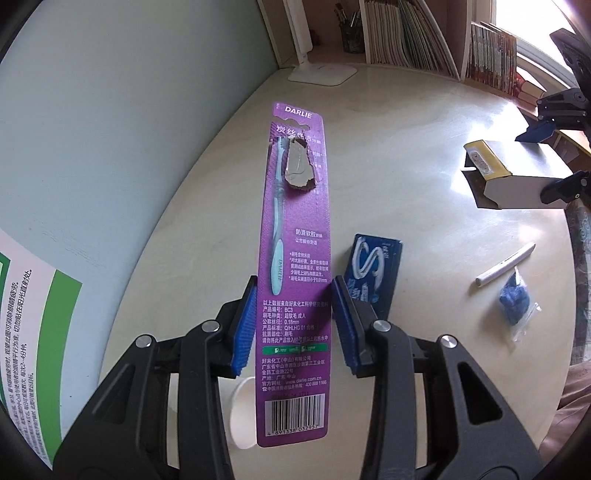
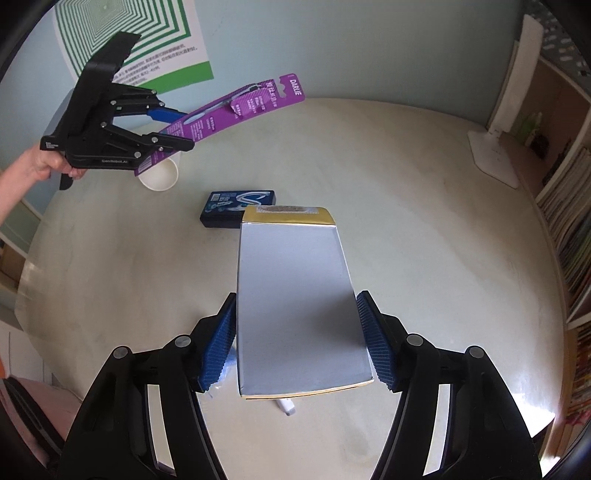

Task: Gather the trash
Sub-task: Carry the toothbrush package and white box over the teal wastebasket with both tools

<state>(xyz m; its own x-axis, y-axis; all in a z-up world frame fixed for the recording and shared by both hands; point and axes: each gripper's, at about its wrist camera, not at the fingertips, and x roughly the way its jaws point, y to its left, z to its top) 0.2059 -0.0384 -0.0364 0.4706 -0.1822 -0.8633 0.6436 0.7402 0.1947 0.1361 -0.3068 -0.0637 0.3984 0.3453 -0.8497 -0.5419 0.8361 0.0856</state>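
1. Round pale table (image 2: 424, 221).
2. White lamp base (image 2: 493, 157) at the table's far edge.
3. Bookshelves (image 1: 402, 33) behind.
4. Green-striped poster (image 2: 133, 37) on the blue wall (image 1: 129, 110).
5. Dark pen holder (image 1: 352, 35), probably, on the shelf.

Purple toothbrush card (image 1: 293, 266): "DARLIE" in white at its far end, "DARLIE" again on the printed brush handle, "BC3", "0.18mm", "www.darlie.com.cn", "400 888 1188", barcode at near end reading 4 891338 032957, plus Chinese text. Left gripper (image 2: 173, 127) body: "GenRobot.AI". Green-and-white poster (image 1: 26, 325) at left: Chinese lines, too small to read
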